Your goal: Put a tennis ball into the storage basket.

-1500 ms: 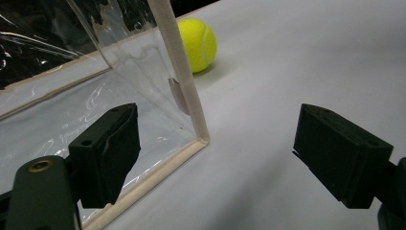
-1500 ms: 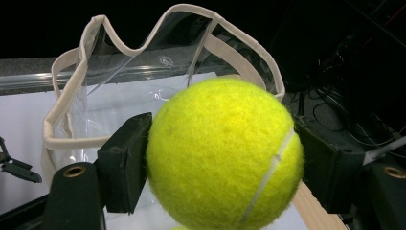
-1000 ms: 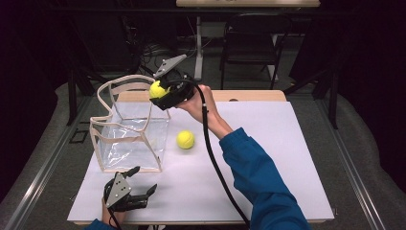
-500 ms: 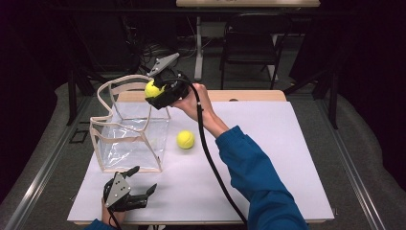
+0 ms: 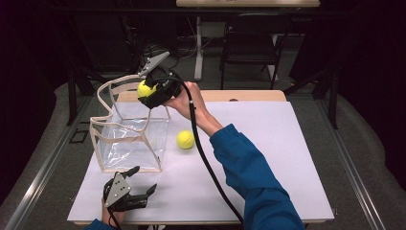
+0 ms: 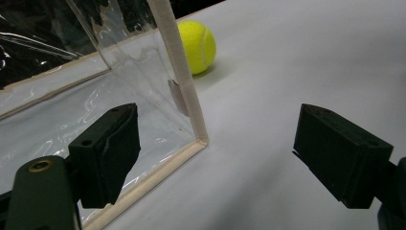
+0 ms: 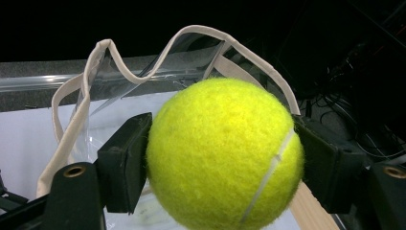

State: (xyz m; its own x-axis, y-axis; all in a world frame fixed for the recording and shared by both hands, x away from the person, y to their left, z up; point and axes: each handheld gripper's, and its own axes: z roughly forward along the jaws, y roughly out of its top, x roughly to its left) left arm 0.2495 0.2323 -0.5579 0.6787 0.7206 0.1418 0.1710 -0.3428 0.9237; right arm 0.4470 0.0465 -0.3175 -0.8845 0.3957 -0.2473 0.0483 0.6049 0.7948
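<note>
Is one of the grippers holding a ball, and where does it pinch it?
Yes. The right gripper is shut on a tennis ball, squeezing it across its middle, one pad on each side. The left gripper is open and holds nothing.

A fuzzy yellow tennis ball (image 7: 225, 155) with a pale seam is clamped between the jaws of the right hand-held gripper (image 5: 152, 92), held in the air above the far rim of the clear bag (image 5: 129, 139). That bag, see-through plastic with beige trim and looping handles, stands upright and open on the white tabletop (image 5: 268, 143). A second tennis ball (image 5: 185, 139) lies just right of the bag.
</note>
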